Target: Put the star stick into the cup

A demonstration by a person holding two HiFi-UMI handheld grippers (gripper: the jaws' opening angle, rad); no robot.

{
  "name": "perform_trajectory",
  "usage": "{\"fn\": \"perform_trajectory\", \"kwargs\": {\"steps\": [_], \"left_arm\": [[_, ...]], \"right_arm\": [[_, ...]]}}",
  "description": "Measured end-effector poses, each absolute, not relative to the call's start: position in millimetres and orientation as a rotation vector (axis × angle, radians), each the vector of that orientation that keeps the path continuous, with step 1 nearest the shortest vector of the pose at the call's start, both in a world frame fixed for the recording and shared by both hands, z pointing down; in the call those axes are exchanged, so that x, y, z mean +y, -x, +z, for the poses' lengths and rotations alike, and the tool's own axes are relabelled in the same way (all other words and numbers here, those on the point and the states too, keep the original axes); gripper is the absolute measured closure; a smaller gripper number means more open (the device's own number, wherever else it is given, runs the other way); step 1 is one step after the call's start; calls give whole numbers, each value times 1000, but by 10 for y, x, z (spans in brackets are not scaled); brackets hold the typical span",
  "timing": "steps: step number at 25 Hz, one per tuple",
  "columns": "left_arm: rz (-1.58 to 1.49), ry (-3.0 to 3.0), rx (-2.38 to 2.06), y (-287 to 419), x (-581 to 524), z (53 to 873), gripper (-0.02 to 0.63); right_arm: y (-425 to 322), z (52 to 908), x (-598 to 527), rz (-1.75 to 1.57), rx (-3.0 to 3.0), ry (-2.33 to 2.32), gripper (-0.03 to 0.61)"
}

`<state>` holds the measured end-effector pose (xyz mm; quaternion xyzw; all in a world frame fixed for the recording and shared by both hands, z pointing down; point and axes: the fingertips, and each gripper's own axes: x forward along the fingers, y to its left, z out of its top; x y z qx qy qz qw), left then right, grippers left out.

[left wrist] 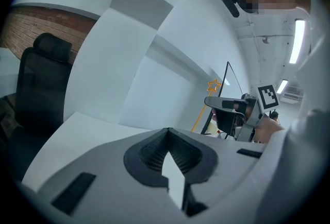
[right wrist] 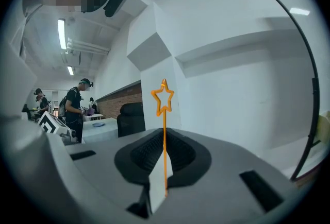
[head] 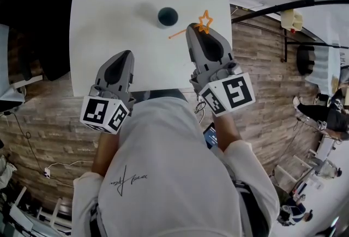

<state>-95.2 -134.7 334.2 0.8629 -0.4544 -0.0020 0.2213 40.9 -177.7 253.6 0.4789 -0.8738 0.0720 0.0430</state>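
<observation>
Orange star stick: is being pinched partway along its thin shaft. The star end is being carried uppermost in the right gripper view. In the head view the plain end is being pointed down and toward the person's left.
Dark cup: is being shown upright on the white surface, mouth upward. Nothing is being seen inside it, though the interior is too dark for certainty.
Stick relative to cup: the stick is being held near the cup, just to its right in the head view, and wholly outside it. Whether the plain end is touching the surface cannot be told.
Right hand-held gripper: its jaws are being pressed onto the shaft, with the star being displayed above the jaw tips.
Left hand-held gripper: its jaws are being pressed together with nothing between them. It is being held over the near edge of the surface, well apart from the cup.
Progress: the pick-up is being judged as done, since the stick is being gripped off the surface.
Remaining: the plain end is not yet being aimed over the cup mouth. Alignment, lowering into the cup and release are being judged as left to do.
</observation>
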Motion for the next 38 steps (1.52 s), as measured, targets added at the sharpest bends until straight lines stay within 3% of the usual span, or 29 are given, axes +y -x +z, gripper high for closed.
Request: {"fn": "perform_trajectory", "kwargs": {"steps": [38], "left_arm": [[148,-2253,-1260,806,-1519,3796,607]], "right_arm": [[-563,2861,-2494,307,-2682,-1419,558]]}}
